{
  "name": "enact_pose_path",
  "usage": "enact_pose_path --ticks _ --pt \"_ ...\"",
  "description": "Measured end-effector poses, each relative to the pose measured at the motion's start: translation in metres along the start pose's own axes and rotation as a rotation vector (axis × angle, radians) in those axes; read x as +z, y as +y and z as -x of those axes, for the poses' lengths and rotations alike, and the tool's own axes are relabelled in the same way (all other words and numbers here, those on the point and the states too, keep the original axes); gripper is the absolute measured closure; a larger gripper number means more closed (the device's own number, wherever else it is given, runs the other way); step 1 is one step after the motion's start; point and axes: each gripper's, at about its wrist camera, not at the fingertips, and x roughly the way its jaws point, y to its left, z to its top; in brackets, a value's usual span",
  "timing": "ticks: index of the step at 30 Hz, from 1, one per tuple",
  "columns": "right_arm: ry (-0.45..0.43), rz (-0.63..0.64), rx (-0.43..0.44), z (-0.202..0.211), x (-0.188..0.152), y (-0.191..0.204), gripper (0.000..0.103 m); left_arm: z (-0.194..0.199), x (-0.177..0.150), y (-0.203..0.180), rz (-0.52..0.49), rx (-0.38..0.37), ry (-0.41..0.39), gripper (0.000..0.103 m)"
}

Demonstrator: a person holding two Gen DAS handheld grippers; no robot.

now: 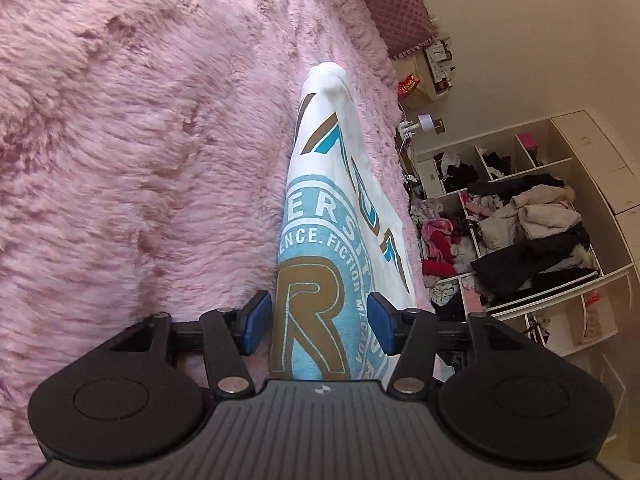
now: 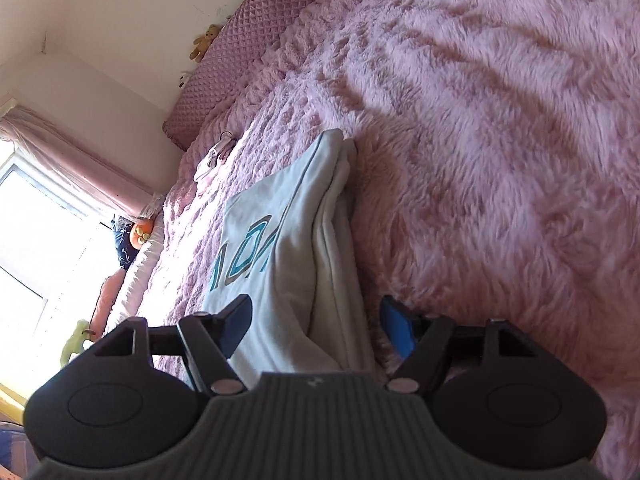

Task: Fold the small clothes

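Fluffy pink bedcover carried our white printed T-shirt, already folded narrow at frame centre. Our left gripper and right gripper straddled it, fingers spread; we judged another fold remained.

Your white sweatshirt lies folded flat in layers on the bed, its blue-and-brown round crest and lettering facing up.

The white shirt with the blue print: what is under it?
The white shirt lies folded on the pink fluffy blanket, which shows all around it. Anything between shirt and blanket is covered, so it cannot be seen.
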Motion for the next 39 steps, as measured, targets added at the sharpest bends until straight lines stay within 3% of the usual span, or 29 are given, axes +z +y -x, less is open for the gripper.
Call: enact_pose_path --ticks 4,13,31,33,34,36,37,39 --pt "0.025 0.041 -0.006 -0.021 0.0 0.008 0.031 -0.02 0.014 0.008 0.019 -0.036 0.018 0.043" --pt "0.076 0.126 0.021 -0.063 0.02 0.023 0.025 -0.061 0.039 -0.003 -0.021 -0.043 0.108 0.04" --pt "0.132 0.097 0.039 -0.097 0.04 0.025 0.02 -0.097 0.063 0.008 0.09 -0.083 0.13 0.04" --pt "0.129 0.07 0.03 -0.098 0.042 0.025 0.021 -0.099 0.063 0.005 0.069 -0.06 0.127 0.045" --pt "0.126 0.057 0.023 -0.098 0.043 0.025 0.025 -0.099 0.062 0.003 0.054 -0.044 0.123 0.048" --pt "0.114 0.061 -0.026 -0.099 0.045 0.027 0.051 -0.1 0.061 -0.002 0.013 -0.025 0.112 0.063" --pt "0.119 0.062 -0.052 -0.102 0.046 0.027 0.065 -0.099 0.059 -0.004 0.002 -0.019 0.106 0.065" --pt "0.113 0.029 -0.043 -0.101 0.048 0.024 0.071 -0.098 0.057 -0.011 -0.017 -0.001 0.096 0.068"
